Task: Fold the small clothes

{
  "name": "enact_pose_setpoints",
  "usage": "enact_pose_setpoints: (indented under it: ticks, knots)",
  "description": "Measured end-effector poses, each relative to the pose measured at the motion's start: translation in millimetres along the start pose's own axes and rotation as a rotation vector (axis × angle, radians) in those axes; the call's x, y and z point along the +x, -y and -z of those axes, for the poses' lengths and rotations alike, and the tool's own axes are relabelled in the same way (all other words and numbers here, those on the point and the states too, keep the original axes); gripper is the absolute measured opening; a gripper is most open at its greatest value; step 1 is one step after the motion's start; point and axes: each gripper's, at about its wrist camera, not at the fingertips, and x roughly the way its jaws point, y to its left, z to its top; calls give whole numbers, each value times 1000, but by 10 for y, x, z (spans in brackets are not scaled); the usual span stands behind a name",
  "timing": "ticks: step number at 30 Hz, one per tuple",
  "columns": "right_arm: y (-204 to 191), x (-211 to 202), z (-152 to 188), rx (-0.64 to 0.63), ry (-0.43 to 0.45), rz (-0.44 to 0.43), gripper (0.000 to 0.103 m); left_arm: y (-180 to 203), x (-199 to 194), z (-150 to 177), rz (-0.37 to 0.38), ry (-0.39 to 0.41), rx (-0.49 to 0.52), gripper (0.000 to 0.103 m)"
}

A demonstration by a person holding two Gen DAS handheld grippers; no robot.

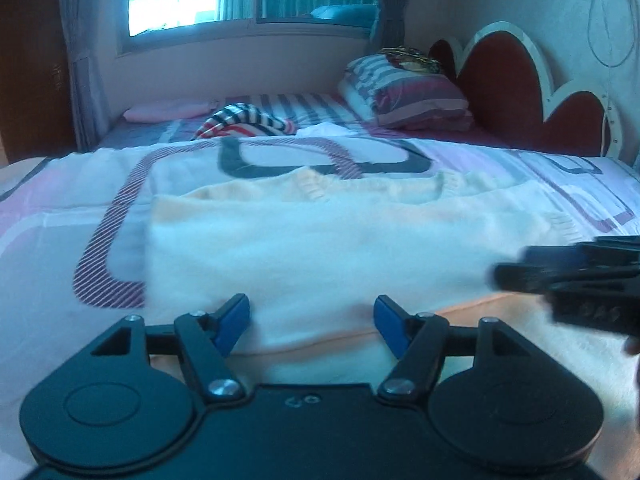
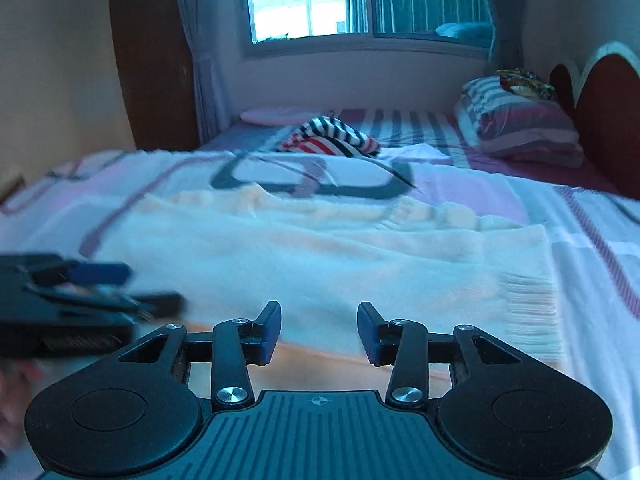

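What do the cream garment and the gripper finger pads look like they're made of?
Cream garment: probably a soft knit, matte and fuzzy, with ribbed cuff lines at its right edge. Left gripper and right gripper fingertip pads: smooth blue, likely rubber or plastic; the blur leaves that open.

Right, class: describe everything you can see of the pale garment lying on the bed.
The garment is a pale cream, soft, fuzzy knit, like a small sweater. It lies flat on the patterned bedspread, part-folded, one layer over another. Ribbed trim shows at its right edge and at the far edge. Both claws hover open at its near edge, neither gripping it.
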Motion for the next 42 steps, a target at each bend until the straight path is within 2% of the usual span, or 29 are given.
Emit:
enact_pose_setpoints:
  ticks: [2,5,12,17,24,36,39,41,42]
  knots:
    - [227,-21,33,30,-1,79,42,-118,-35,37,-13,-9,-25,67]
    - [666,-116,94,121,-9,169,42,-141,-64,92,-27,-11,-1,67]
    - [894,-136,103,157,-10,103,42,1,-44,78,-80,-47,35,68]
    - [834,-168,166,100,7,116,42,35,-21,68,-109,-70,33,70]
    - [886,-167,189,91,16,90,42,105,-10,54,-158,-84,29,71]
    - [852,-184,217,50,19,97,42,145,-12,58,-186,-86,29,72]
    - [838,-170,190,29,2,98,42,166,-21,57,-198,-90,40,74]
    - [853,-177,174,27,-8,87,43,196,-64,58,-226,-97,61,80]
    - [849,-204,154,19,-13,85,47,218,-115,68,-246,-99,78,83]
